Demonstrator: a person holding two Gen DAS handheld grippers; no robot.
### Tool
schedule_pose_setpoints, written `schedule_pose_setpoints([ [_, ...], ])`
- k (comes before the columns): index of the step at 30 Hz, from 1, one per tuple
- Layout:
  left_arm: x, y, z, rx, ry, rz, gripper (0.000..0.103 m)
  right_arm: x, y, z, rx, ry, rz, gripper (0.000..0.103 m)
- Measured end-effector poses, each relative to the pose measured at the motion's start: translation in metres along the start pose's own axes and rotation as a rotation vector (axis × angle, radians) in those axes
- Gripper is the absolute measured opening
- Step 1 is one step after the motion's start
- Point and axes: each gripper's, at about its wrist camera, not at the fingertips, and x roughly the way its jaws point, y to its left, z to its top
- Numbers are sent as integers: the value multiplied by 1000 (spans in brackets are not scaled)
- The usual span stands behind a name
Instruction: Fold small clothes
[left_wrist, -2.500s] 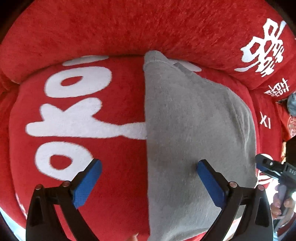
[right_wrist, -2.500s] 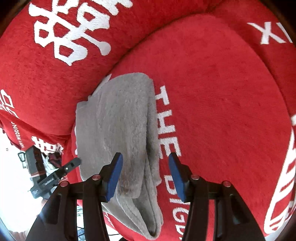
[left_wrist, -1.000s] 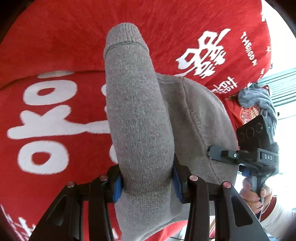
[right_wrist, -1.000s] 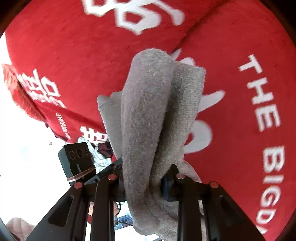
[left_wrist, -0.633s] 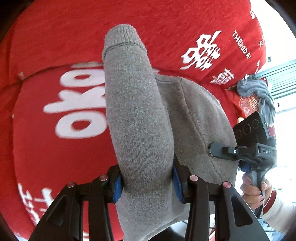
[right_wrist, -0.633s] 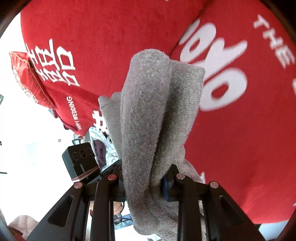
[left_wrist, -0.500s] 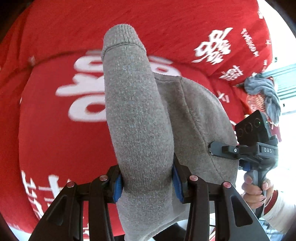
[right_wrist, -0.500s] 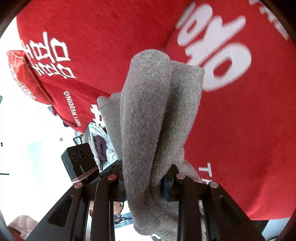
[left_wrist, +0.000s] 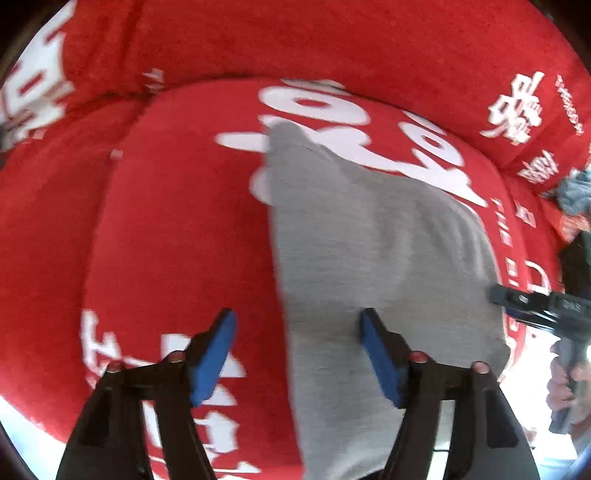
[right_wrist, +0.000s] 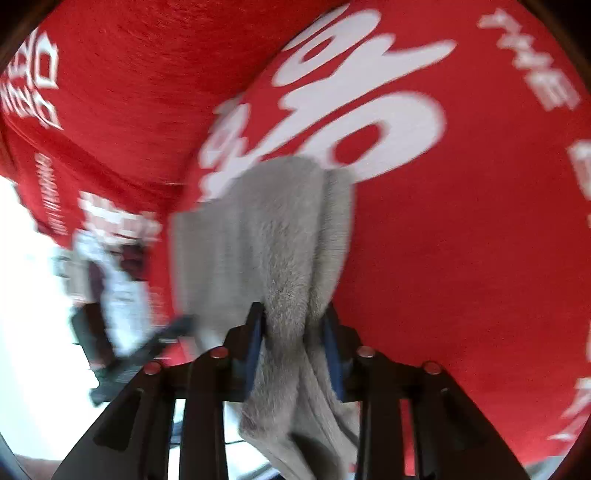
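Lying across a red cushion (left_wrist: 177, 229) printed with large white lettering, a grey garment (left_wrist: 376, 258) is seen folded lengthwise, its straight left edge running up the middle of the cushion and its narrow far end reaching the white letters near the cushion's back.

Left gripper (left_wrist: 297, 356): blue-padded fingers (left_wrist: 212, 354) are spread wide and nothing is held. The right-hand finger is placed over the grey garment's near part; the left-hand finger is over bare red cushion. Contact with the cloth cannot be judged.

Right gripper (right_wrist: 293, 345): the fingers are pressed together on a bunched fold of the grey garment (right_wrist: 280, 236), which rises beyond the fingertips in two ridges and trails down below them toward the camera. In the left wrist view this gripper (left_wrist: 532, 310) is seen at the garment's right edge, held by a hand (left_wrist: 565, 384).

Behind the cushion a red backrest (left_wrist: 332, 40) with white characters is noted. A grey-blue bundle of cloth (left_wrist: 574, 192) is seen at the cushion's far right. Both views are motion-blurred.
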Motion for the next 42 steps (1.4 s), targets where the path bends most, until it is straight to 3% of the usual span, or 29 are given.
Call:
schedule_pose_setpoints([
  [3,-13,7,-5,-12,-30,67,71,-15,-4,-9,0,-23,-34,46],
  [6,-24,21,-6,-33,-46,76,71,-26,0,-20,19,-41,36,48],
  [7,-27,23,-7,-45,-49,67,67,-26,-1,-24,31,-35,68,49],
  [8,-29,26,-9,-52,-50,47,52,-21,2,-27,53,-16,107,49],
  [11,-26,22,-10,-44,-18,16,38,2,3,-33,102,44,150,45],
  [12,-25,19,-11,-39,-13,11,38,7,5,-33,105,49,139,36],
  [13,-25,15,-12,-32,-12,9,38,9,8,-33,93,43,103,10],
  [17,-20,-5,-18,25,-9,17,38,-10,32,-39,-63,-30,-13,10],
  [20,-6,-11,-24,47,10,49,38,-6,30,-46,-118,-20,-123,10],
  [27,0,-10,-27,36,19,58,38,10,3,-51,-108,-46,-161,10],
  [30,-1,-12,-27,46,24,69,38,3,2,-55,-86,-47,-204,21],
  [33,-1,-12,-27,32,30,72,38,-7,6,-60,-81,-53,-272,22],
  [36,0,-11,-26,26,33,81,38,-18,13,-63,-102,-81,-395,8],
  [39,0,-10,-26,23,35,78,38,-38,19,-66,-94,-150,-353,8],
  [42,0,-11,-26,29,34,81,38,-44,43,-69,-186,-181,-305,8],
])
